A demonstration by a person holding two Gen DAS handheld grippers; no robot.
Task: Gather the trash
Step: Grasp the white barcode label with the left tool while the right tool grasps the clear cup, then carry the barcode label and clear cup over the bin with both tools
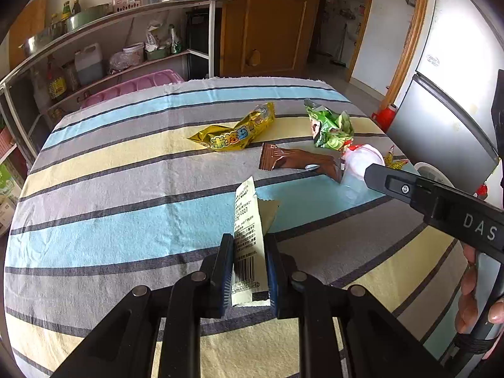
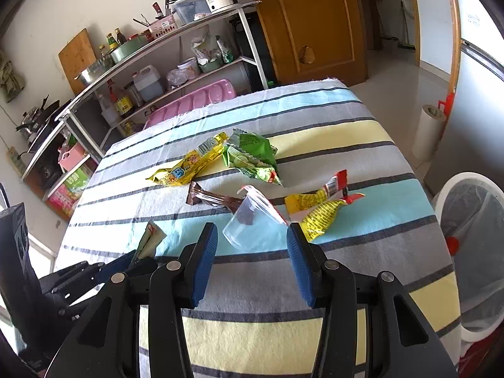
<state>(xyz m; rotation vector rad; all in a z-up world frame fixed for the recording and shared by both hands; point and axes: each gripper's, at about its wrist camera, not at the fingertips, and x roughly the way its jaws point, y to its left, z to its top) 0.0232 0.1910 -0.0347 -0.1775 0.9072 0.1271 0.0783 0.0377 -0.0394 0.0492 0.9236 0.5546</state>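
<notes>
the left gripper [image 1: 249, 266] is clamped on a pale printed wrapper [image 1: 247, 239], pinched near its barcode end with the rest sticking up free above the striped tablecloth [image 1: 126, 220]. the right gripper [image 2: 251, 260] has its jaws apart and nothing between the pads; the clear plastic cup [image 2: 252, 220] lies on its side just ahead of them. the white bin [image 2: 466, 252] with its liner sits off the right-hand edge of the table. to do this step well, i would keep the squeeze on the wrapper firm and carry it over the bin before letting go, since the thin film looks likely to flutter or slip. the cup probably crushes easily, so close on its wall gently. the yellow packet [image 1: 236, 132], green packet [image 1: 330, 129], brown wrapper [image 1: 296, 160] and yellow-red wrapper [image 2: 321, 208] still lie on the cloth.
</notes>
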